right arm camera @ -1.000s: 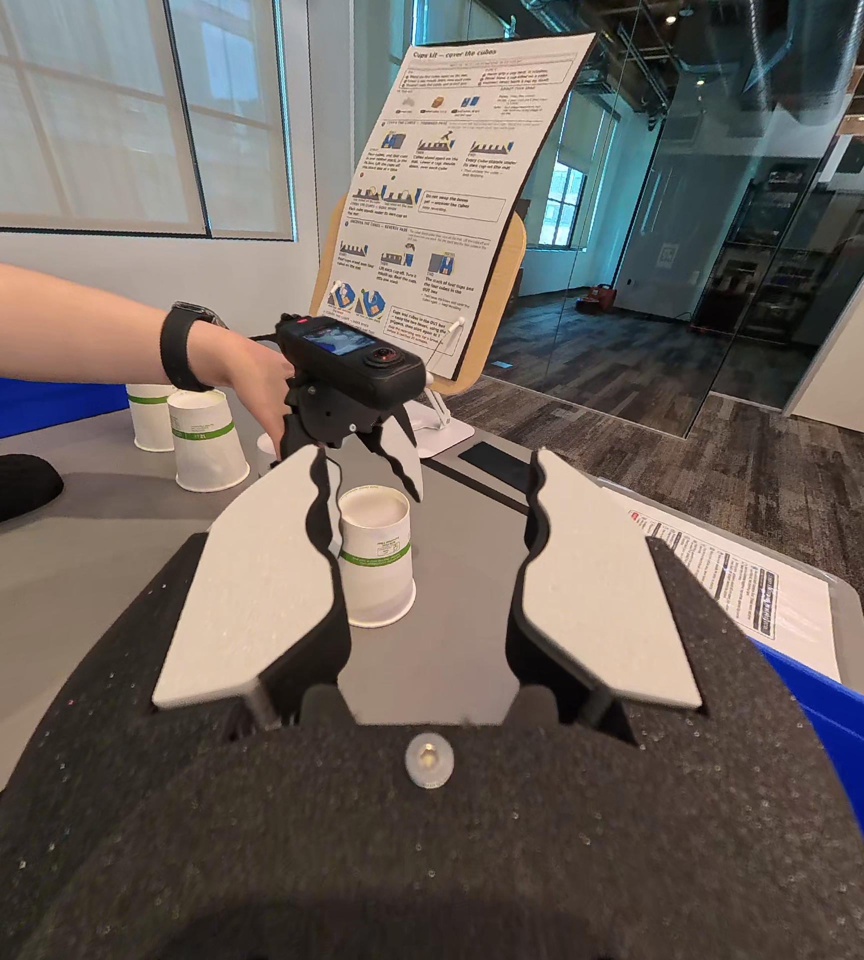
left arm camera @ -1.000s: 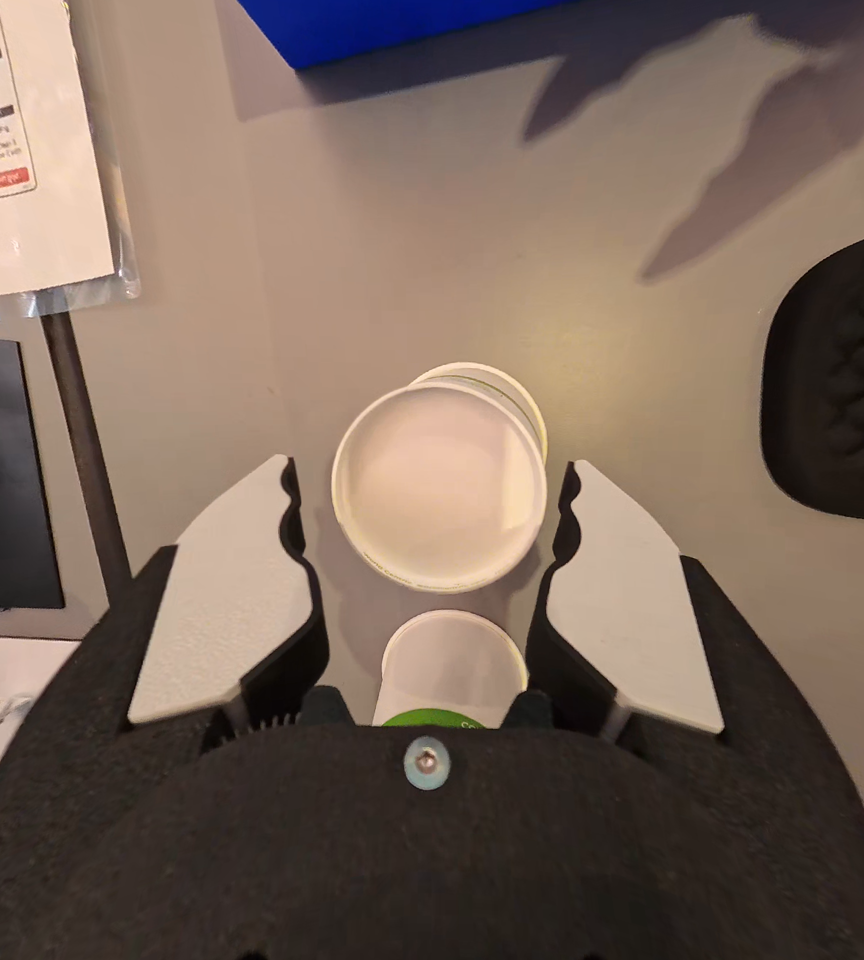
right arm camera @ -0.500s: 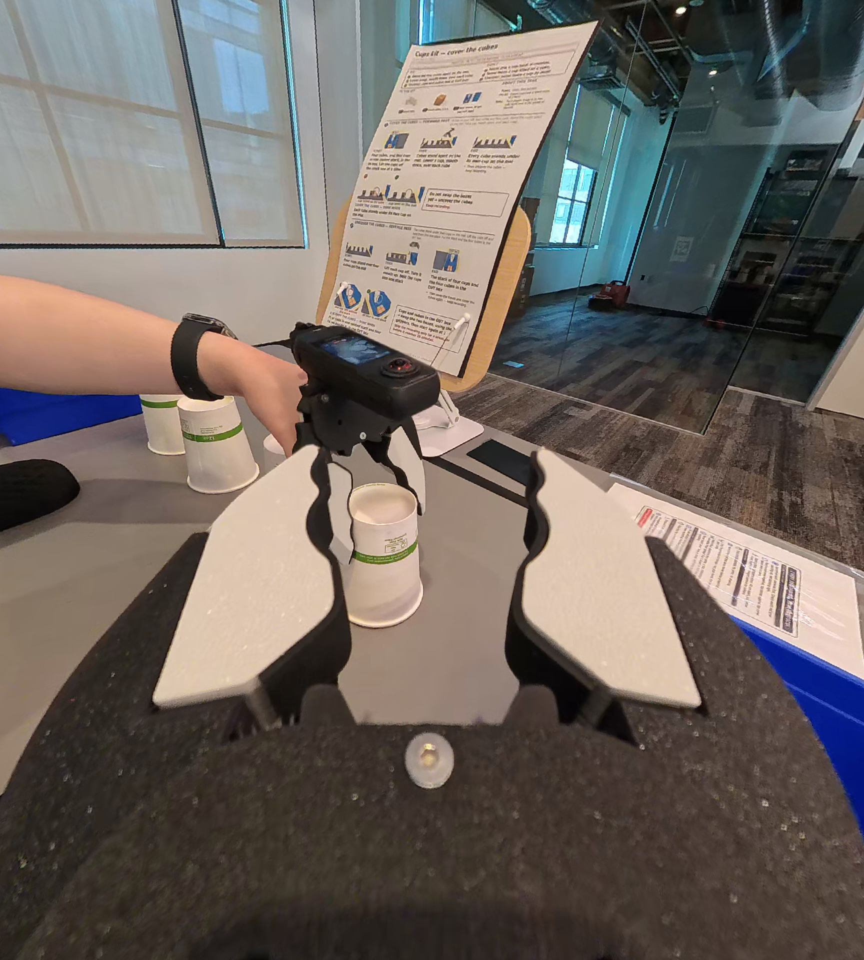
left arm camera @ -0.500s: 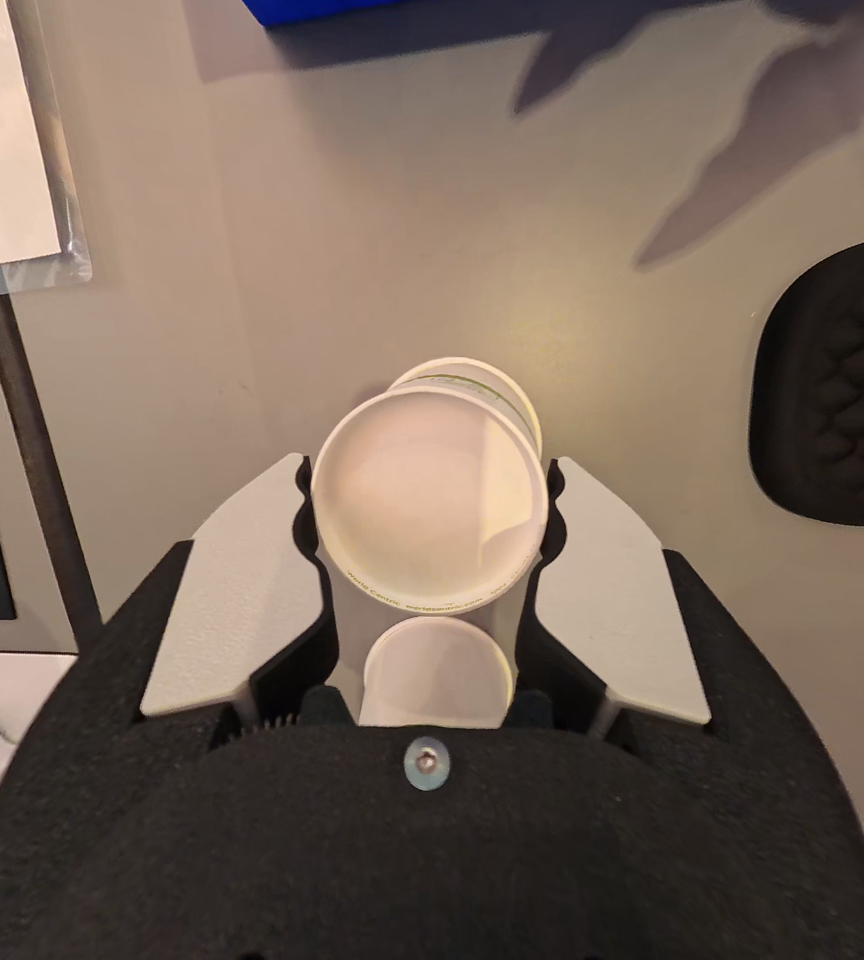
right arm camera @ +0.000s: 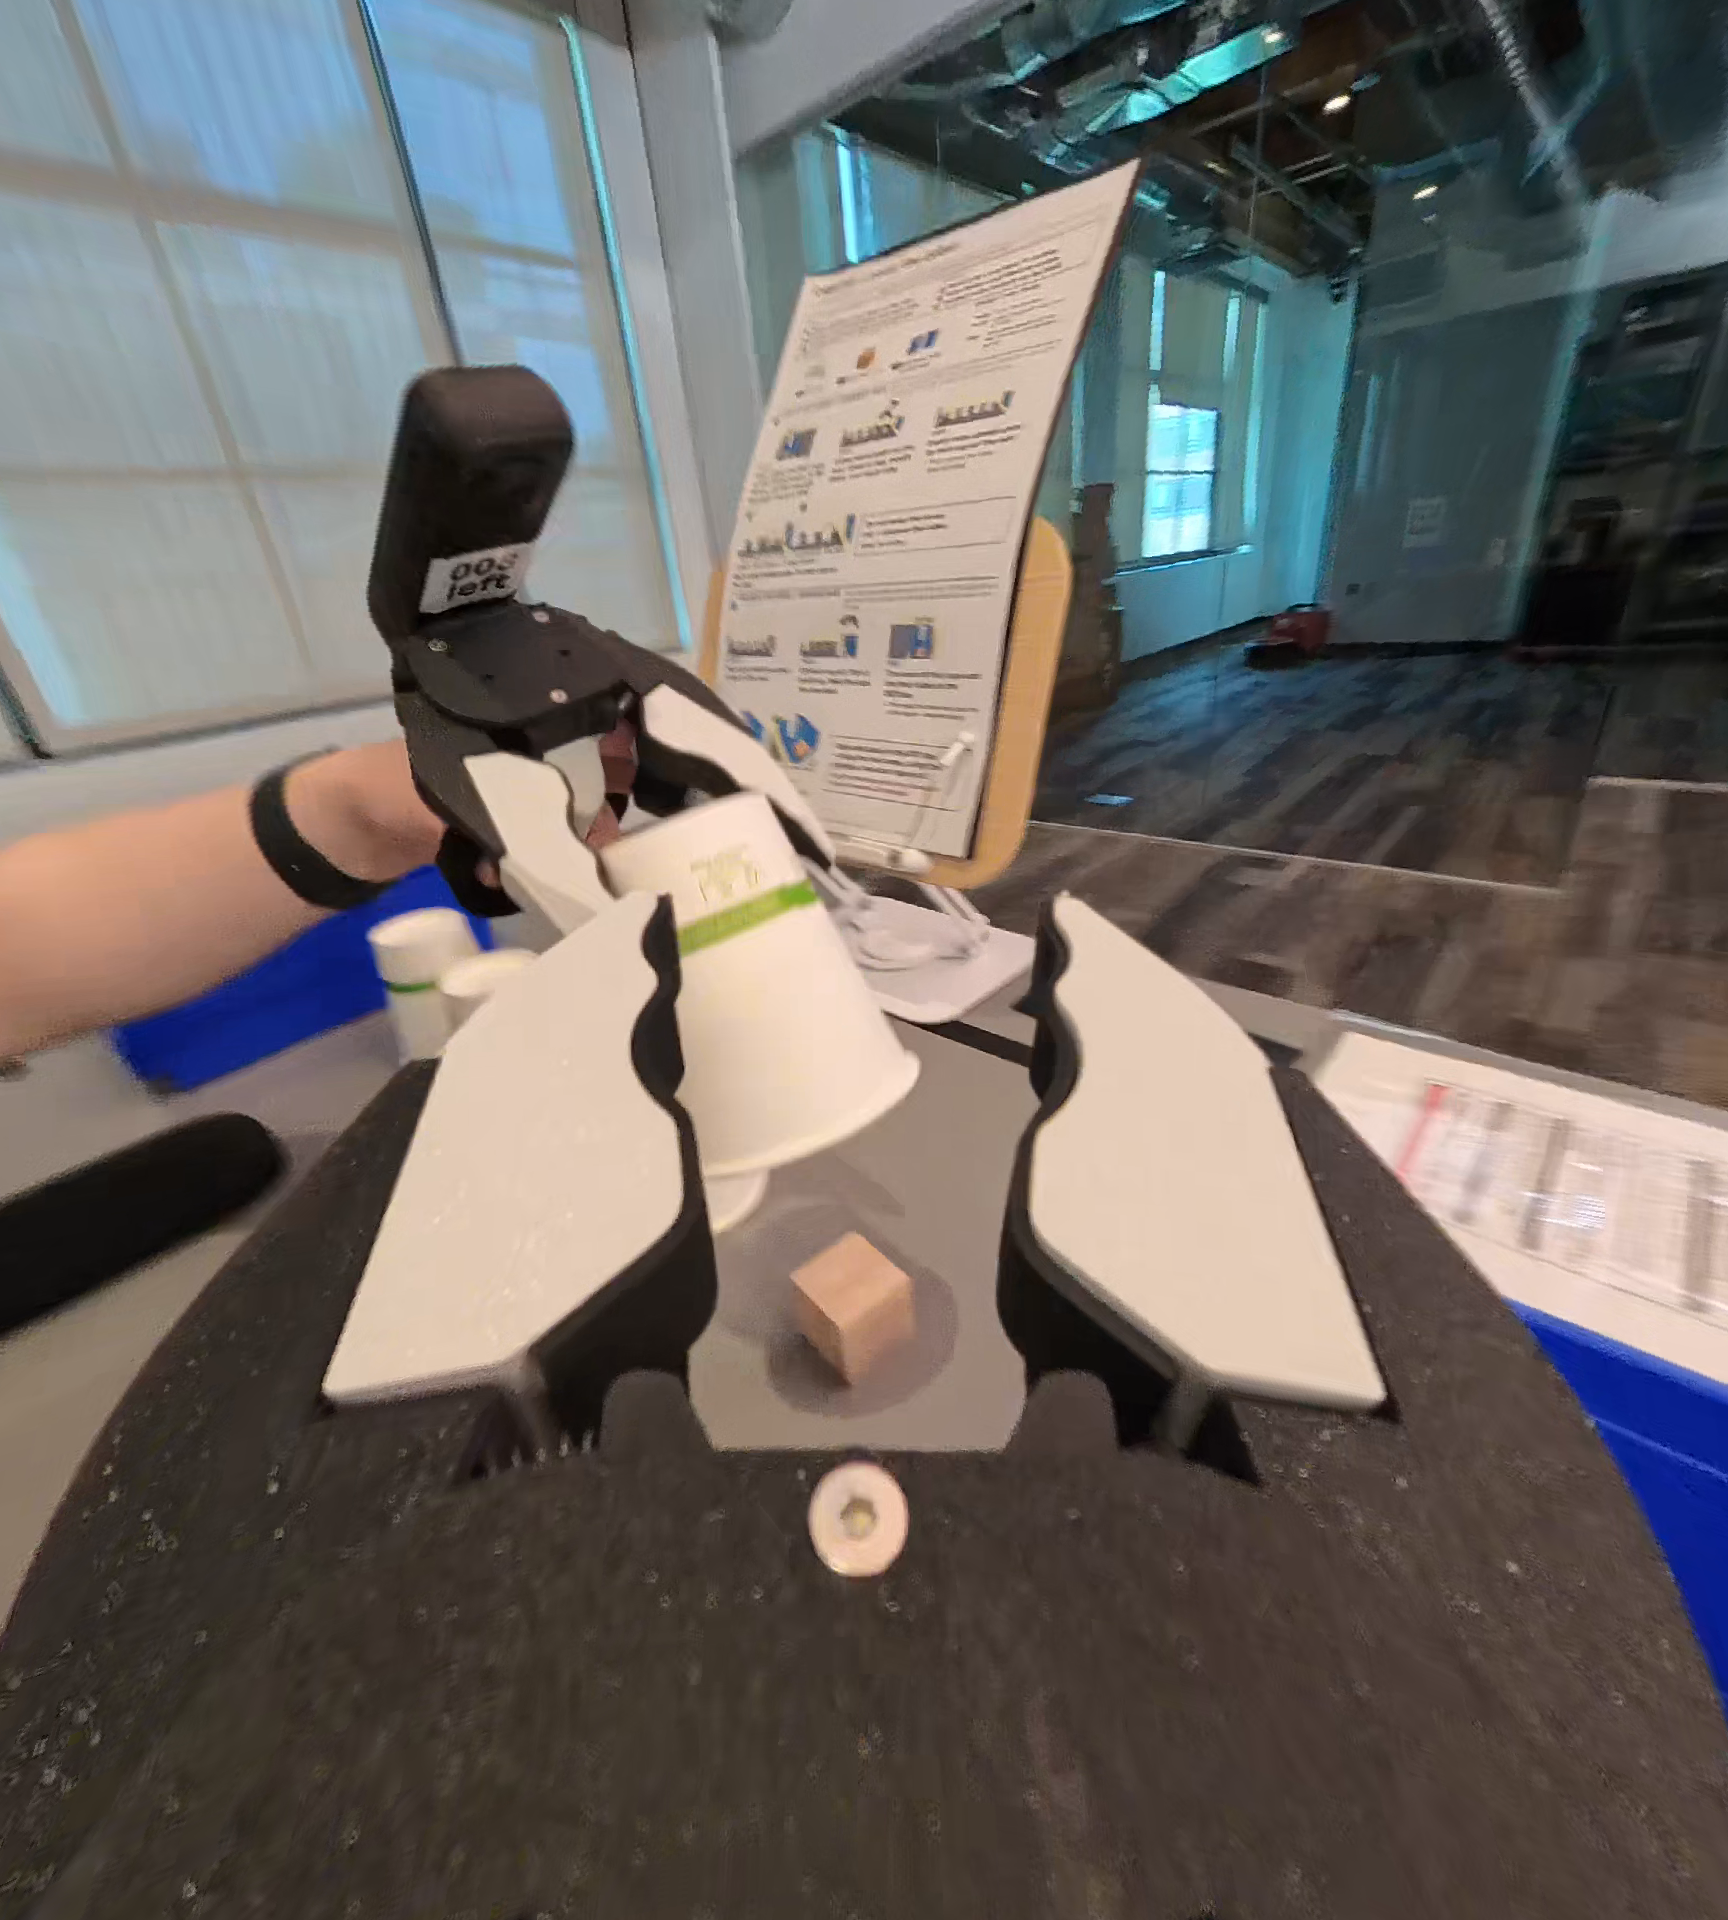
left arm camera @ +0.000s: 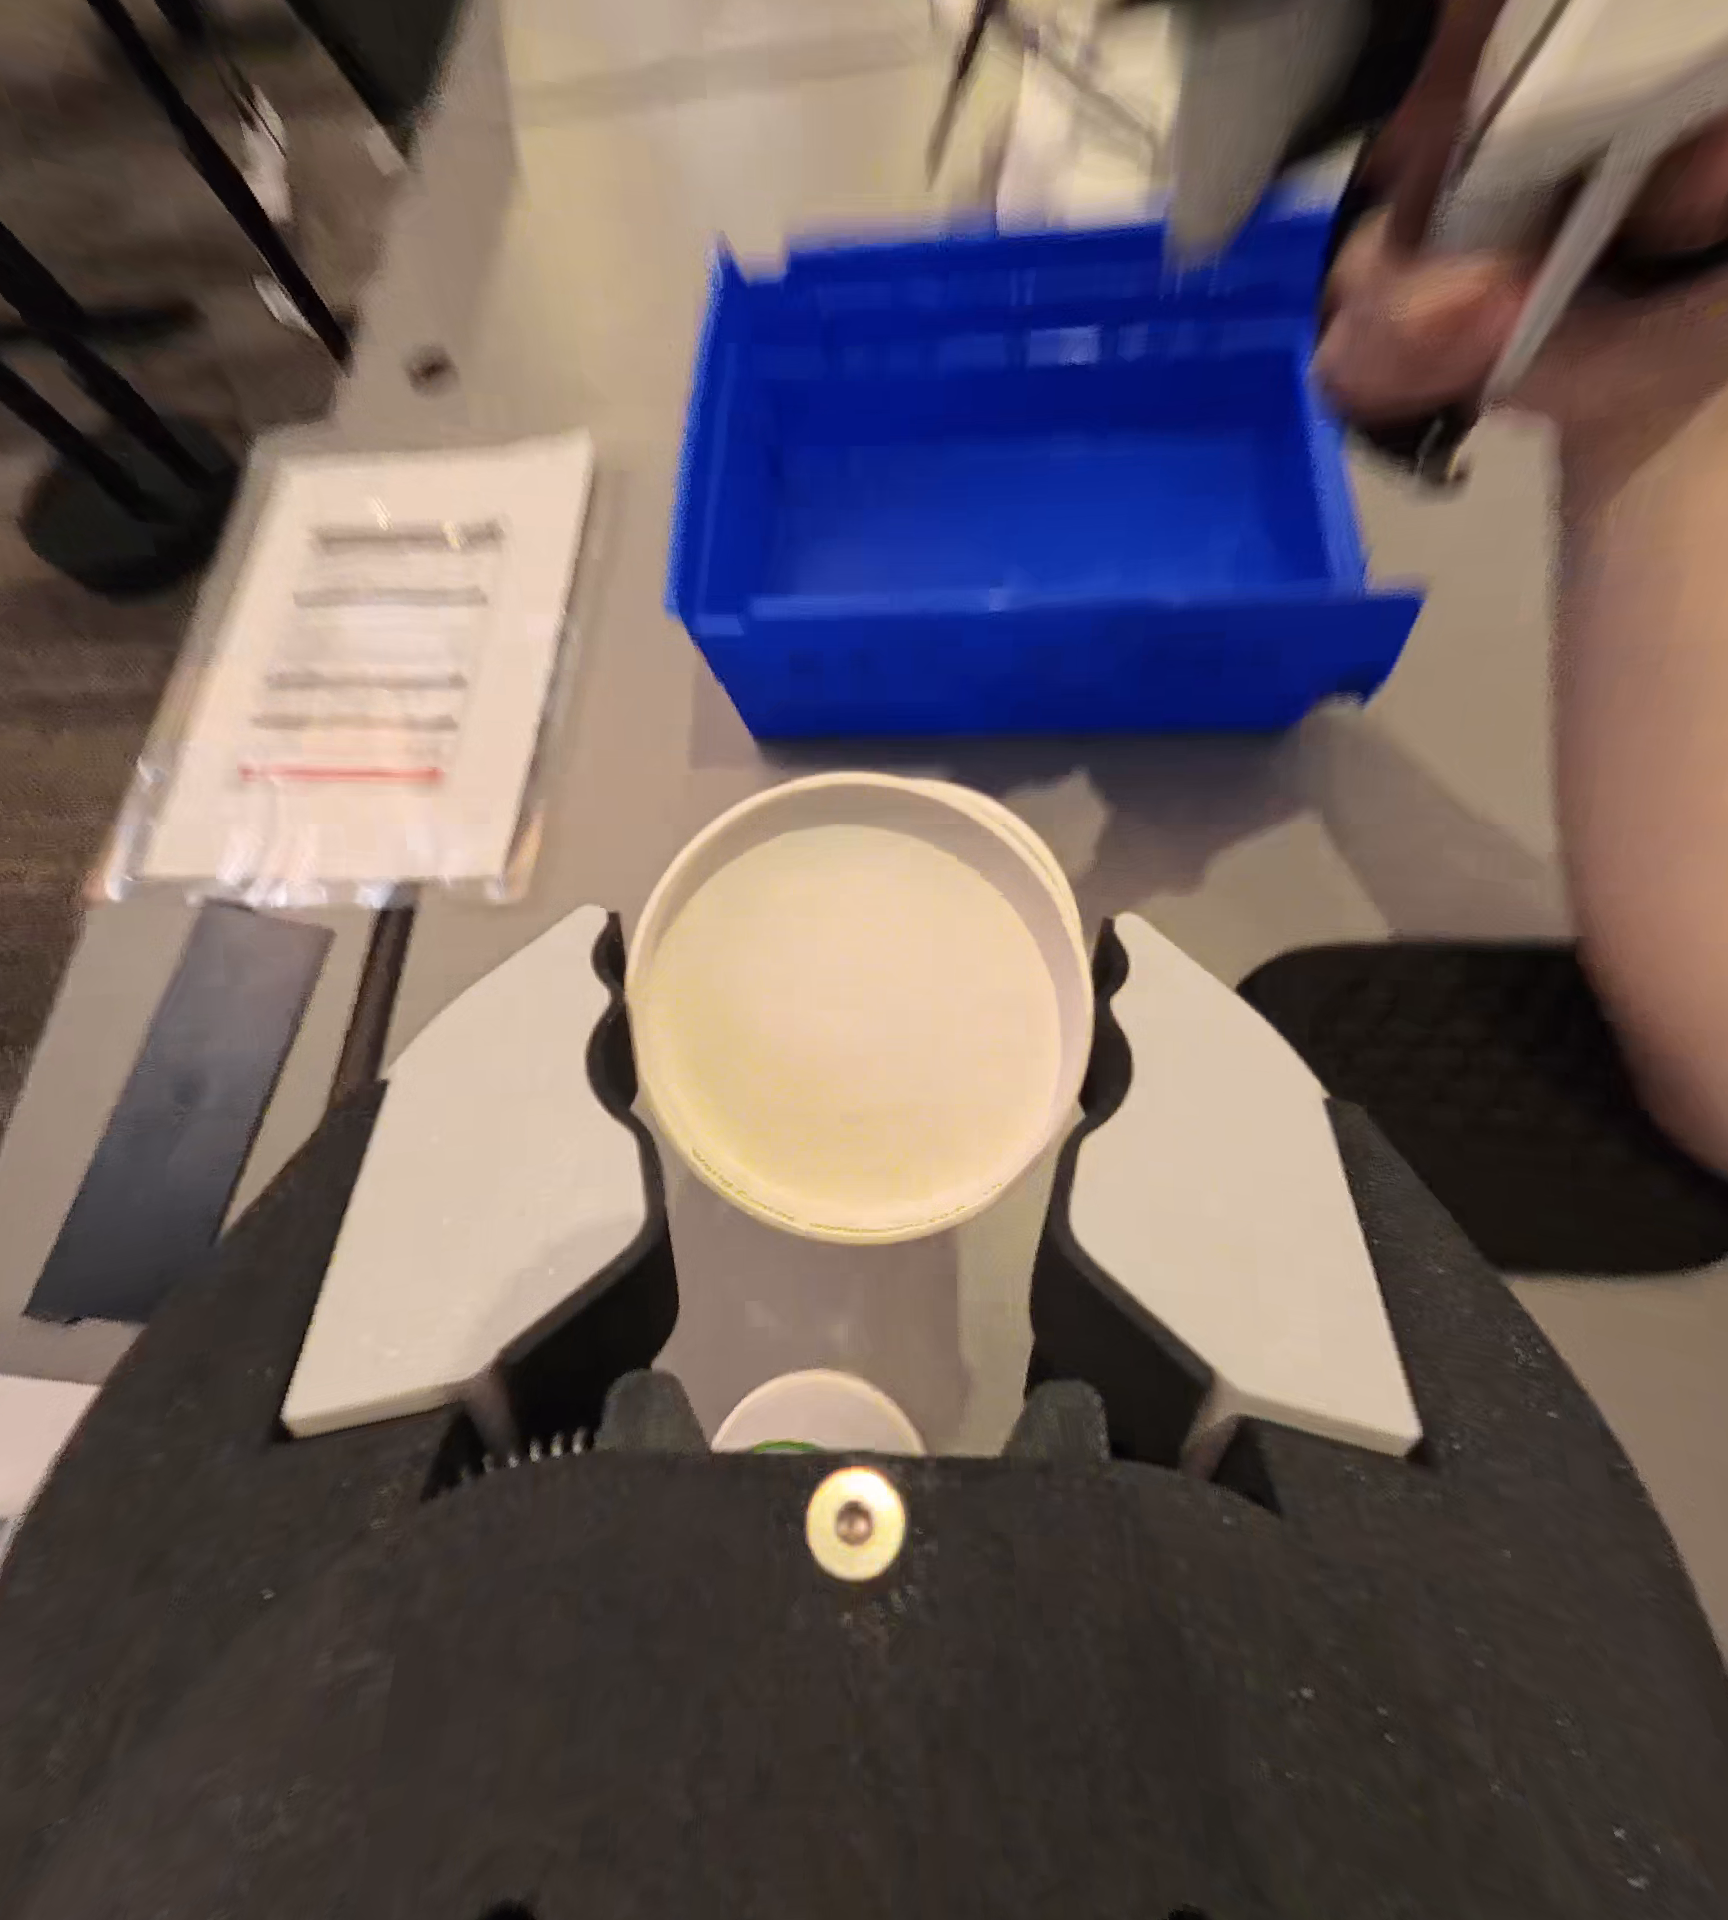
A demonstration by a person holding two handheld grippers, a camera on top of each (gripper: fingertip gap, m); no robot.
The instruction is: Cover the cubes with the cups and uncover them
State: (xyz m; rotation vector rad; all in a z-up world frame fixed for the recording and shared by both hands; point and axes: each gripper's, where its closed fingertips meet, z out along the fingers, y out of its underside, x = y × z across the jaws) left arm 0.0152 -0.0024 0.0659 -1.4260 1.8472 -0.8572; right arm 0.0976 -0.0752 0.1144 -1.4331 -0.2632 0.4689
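In the right wrist view, the right gripper (right arm camera: 855, 1049) is seen in the foreground with its two white fingers (right arm camera: 527, 1174) spread apart and nothing between them. Just beyond their base, a small wooden cube (right arm camera: 852, 1317) is found uncovered on the grey table (right arm camera: 164, 1226), resting on one face with a corner turned toward the camera. Above and behind the cube, a white paper cup with a green band (right arm camera: 766, 997) is held upside down and tilted, lifted clear of the table, by the left gripper (right arm camera: 652, 821), whose fingers are clamped on the cup's closed end.

In the left wrist view, the same cup (left arm camera: 855, 1023) is seen from its base, pinched between that gripper's (left arm camera: 855, 1023) fingers (left arm camera: 486, 1174).

Farther back in the right wrist view, two more inverted cups (right arm camera: 424, 971) are stood near a blue bin (right arm camera: 288, 987), and a black pad (right arm camera: 81, 1226) is laid at the left. A second blue bin (left arm camera: 1026, 540) and a sleeved paper sheet (left arm camera: 361, 675) are seen in the left wrist view. An instruction board on a wooden stand (right arm camera: 901, 540) is propped at the far edge.
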